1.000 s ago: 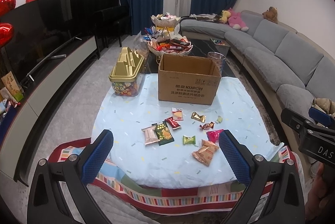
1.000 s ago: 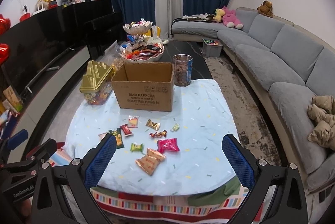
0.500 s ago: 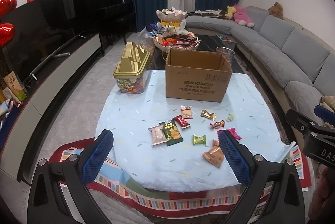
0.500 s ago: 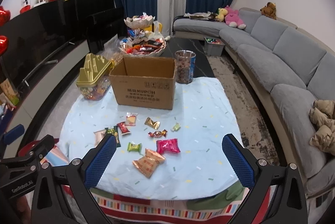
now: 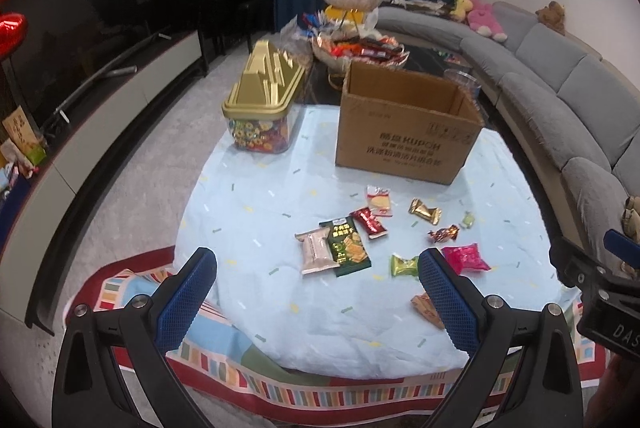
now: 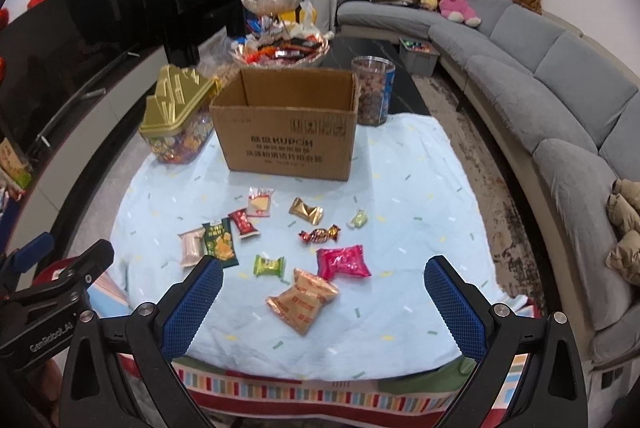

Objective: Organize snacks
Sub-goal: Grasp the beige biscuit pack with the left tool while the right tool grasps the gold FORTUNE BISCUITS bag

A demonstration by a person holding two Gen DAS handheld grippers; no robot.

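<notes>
Several wrapped snacks lie on the light blue tablecloth [image 6: 420, 188]: an orange packet [image 6: 303, 301], a pink packet [image 6: 343, 261], a small green candy [image 6: 269, 265], a dark green packet [image 5: 347, 246] and a pale pink bar [image 5: 316, 253]. Behind them stands an open cardboard box [image 6: 287, 130], also in the left wrist view [image 5: 404, 134]. My left gripper [image 5: 316, 298] is open near the table's front edge, short of the snacks. My right gripper [image 6: 323, 304] is open too, with the orange packet seen between its fingers but apart from them.
A gold-lidded candy container [image 5: 262, 108] stands left of the box. A clear jar [image 6: 373, 90] and a tiered snack stand [image 6: 280, 28] are behind it. A grey sofa [image 6: 560, 88] curves along the right; a dark TV unit [image 5: 80, 48] runs along the left.
Both grippers have moved forward toward the table, so the snacks and the box look larger. Both have stayed open and nothing has been picked up.
</notes>
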